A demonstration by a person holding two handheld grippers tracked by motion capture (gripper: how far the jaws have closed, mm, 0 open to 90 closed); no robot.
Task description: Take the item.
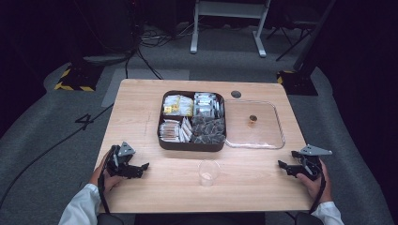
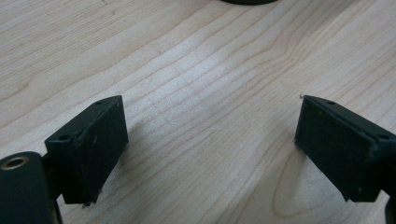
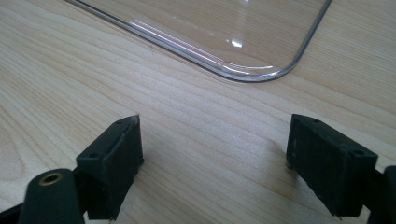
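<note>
Both grippers rest open and empty on the table (image 1: 141, 197): left gripper (image 1: 143, 167), right gripper (image 1: 283, 165). The plastic cup (image 1: 208, 172) stands between them, before the sachet box (image 1: 162, 140); next, probably reaching for it

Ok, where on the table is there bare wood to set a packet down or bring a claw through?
Bare wood lies left of the dark box, between it and the left claw. The front strip is free on both sides of the clear cup, out to the right claw. The back right is crowded: the clear lid lies against the box.
</note>
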